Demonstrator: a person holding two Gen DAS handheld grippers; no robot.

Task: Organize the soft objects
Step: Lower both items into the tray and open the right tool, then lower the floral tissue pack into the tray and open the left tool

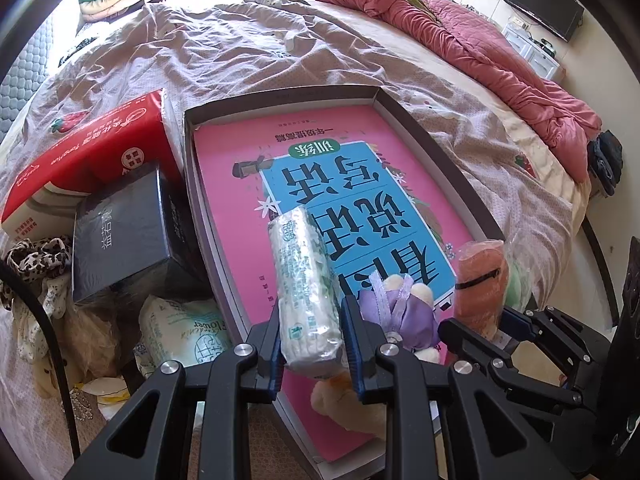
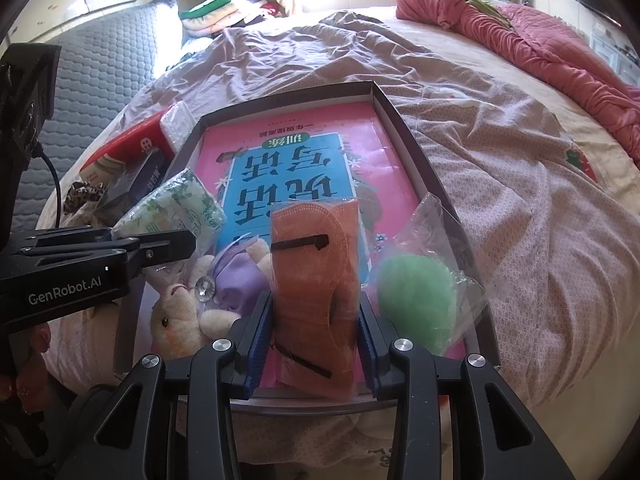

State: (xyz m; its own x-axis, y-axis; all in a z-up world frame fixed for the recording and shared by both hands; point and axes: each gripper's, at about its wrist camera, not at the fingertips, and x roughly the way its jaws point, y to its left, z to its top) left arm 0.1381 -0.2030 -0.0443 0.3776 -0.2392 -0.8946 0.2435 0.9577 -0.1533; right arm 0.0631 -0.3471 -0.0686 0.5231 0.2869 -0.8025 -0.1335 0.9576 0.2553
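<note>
My left gripper point(image 1: 310, 344) is shut on a green-and-white tissue pack point(image 1: 304, 280), held over the near left part of a shallow grey box point(image 1: 280, 98). A pink and blue book point(image 1: 320, 184) lies in that box. My right gripper point(image 2: 316, 344) is shut on a bagged orange face mask point(image 2: 312, 280) above the box's point(image 2: 288, 94) near edge. Between the two grippers lies a plush rabbit in a purple dress point(image 2: 180, 320), partly hidden. A green sponge in a clear bag point(image 2: 416, 300) rests in the box's near right corner. The left gripper point(image 2: 176, 242) also shows in the right wrist view.
Left of the box sit a red tissue carton point(image 1: 92, 148), a dark box point(image 1: 128, 232), a leopard-print scrunchie point(image 1: 28, 260) and a white soft pack point(image 1: 180, 332). All lie on a rumpled bed sheet point(image 1: 240, 48). A pink quilt point(image 1: 480, 48) is bunched at the far right.
</note>
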